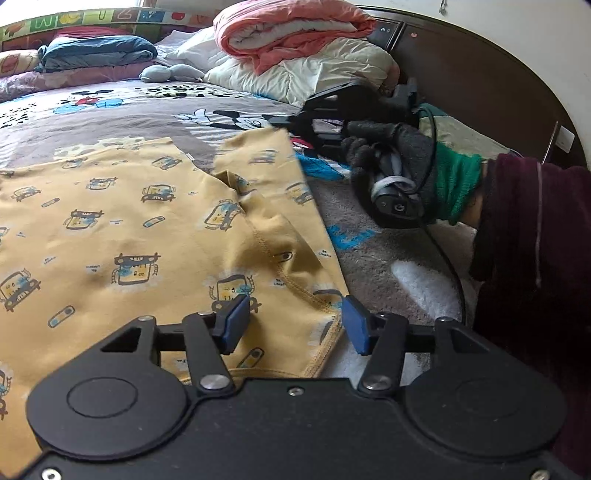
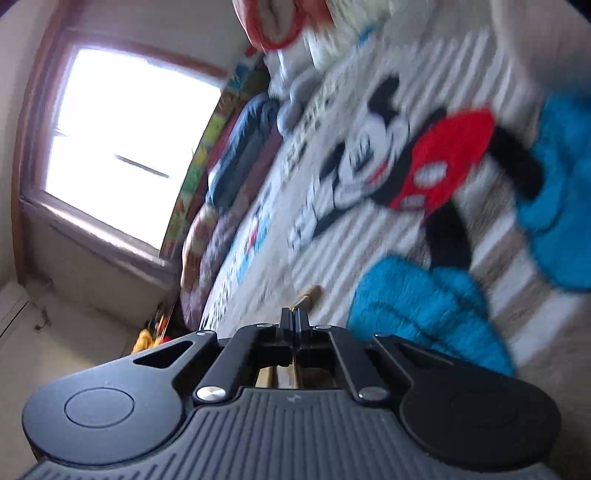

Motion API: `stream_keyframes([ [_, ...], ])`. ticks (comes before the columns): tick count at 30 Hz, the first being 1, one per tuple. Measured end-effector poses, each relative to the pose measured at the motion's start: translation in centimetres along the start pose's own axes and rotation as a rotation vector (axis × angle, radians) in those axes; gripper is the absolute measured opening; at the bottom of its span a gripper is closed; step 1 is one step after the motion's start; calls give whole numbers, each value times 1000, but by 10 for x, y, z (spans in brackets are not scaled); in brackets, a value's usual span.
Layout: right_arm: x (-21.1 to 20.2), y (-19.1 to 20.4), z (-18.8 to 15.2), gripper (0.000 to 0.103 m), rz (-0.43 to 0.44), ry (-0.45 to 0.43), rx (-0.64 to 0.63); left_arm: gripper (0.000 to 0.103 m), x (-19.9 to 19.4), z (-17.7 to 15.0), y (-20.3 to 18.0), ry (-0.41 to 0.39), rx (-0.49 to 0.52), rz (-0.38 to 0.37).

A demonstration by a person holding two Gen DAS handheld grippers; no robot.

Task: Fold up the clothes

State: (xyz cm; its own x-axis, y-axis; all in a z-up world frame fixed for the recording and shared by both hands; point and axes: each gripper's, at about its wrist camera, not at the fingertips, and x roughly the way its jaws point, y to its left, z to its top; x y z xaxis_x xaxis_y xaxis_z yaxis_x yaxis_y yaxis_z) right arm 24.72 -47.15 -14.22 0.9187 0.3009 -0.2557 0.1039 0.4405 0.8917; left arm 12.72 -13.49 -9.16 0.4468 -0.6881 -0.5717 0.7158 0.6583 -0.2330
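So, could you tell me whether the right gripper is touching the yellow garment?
Touching. In the left wrist view the right gripper meets the far corner of the yellow garment; in the right wrist view yellow fabric pokes out past its shut tips.

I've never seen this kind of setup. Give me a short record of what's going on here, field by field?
place: a bed with a cartoon-mouse blanket
garment: yellow printed garment lying spread on the bed
left gripper: jaws open, over the garment's near edge, not gripping
right gripper: jaws shut on the garment's far corner
right hand: gloved, holding that gripper
background: pink quilt and blue folded cloth near the headboard
fold: not yet made
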Motion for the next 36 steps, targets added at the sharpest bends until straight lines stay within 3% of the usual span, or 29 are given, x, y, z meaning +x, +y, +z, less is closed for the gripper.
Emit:
stream_keyframes([
  [10,-57,27,17,3,-130,-122,-223,56,-1,-6,-11,35,74,-1],
  [19,-123,19,9,3,-173,-216,-275,56,-6,-13,-19,42,137,3],
  [25,-133,4,13,3,-192,-216,-248,56,-10,-20,-33,8,222,38],
  [30,-115,-8,19,3,-225,-173,-265,49,-6,-26,-62,-47,443,136],
  [33,-114,-16,13,3,-192,-176,-248,35,9,-32,-82,-30,607,200],
  [36,-114,-29,6,3,-187,-173,-245,33,22,-32,-94,-20,701,274],
])
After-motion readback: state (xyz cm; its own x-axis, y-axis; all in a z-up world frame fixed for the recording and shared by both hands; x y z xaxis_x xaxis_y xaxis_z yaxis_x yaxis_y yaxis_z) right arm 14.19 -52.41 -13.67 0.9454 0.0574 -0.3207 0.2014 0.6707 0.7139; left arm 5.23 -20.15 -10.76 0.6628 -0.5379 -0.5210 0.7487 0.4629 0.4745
